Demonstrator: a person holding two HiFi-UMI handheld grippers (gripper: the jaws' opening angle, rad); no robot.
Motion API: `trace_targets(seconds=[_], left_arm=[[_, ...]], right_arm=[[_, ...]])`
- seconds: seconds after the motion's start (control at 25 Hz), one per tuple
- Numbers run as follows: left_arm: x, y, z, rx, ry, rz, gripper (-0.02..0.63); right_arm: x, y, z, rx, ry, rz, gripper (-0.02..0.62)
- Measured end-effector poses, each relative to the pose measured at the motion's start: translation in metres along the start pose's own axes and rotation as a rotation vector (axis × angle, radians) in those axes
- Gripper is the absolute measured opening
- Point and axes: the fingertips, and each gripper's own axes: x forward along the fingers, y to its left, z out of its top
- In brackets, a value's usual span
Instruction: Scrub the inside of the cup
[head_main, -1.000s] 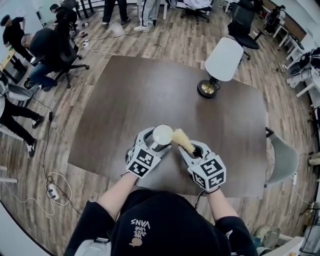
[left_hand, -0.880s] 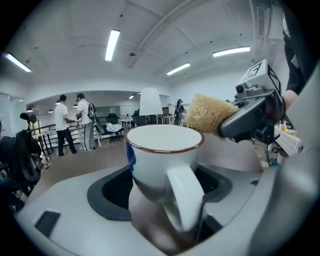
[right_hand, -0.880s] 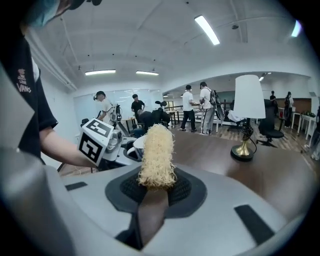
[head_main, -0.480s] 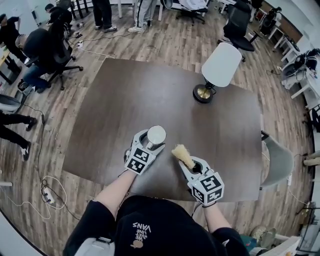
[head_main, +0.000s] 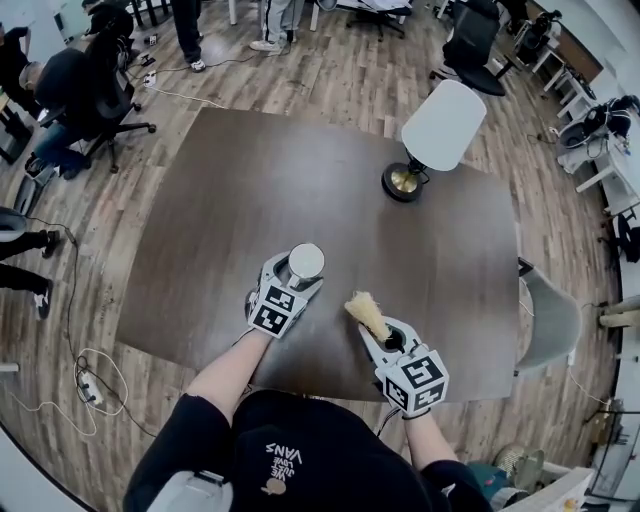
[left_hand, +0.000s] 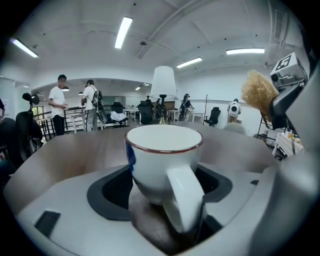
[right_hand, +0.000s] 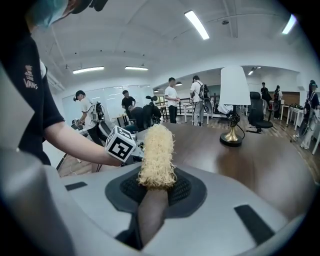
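Gripping the cup (left_hand: 162, 155) across its body, the left gripper (head_main: 300, 272) stands wide, both pads against the white wall (handle toward its camera), near the table's (head_main: 250, 190) front edge. The right gripper (head_main: 385, 335) is clenched on the brush (right_hand: 156, 155) handle, just right of the cup and apart from it. A lamp (head_main: 440, 125) stands by the far right edge. Seated people (head_main: 60, 90) and office chairs (head_main: 470, 50) occupy the wood floor (head_main: 330, 70).

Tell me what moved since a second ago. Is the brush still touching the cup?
No. The brush pulled back from the cup, toward the person, so there's a gap now. The left gripper still holds the cup, the right gripper the brush. The lamp stayed put.
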Motion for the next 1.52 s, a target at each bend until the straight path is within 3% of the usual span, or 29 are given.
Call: trace_targets(seconds=[0.64, 1.52], left_arm=[[0.011, 0.004, -0.013, -0.018, 0.028, -0.003, 0.379], [0.014, 0.001, -0.019, 0.033, 0.009, -0.015, 0.380]], right_arm=[[0.000, -0.004, -0.009, 0.027, 0.018, -0.010, 0.078], [-0.003, -0.004, -0.003, 0.019, 0.006, -0.004, 0.078]])
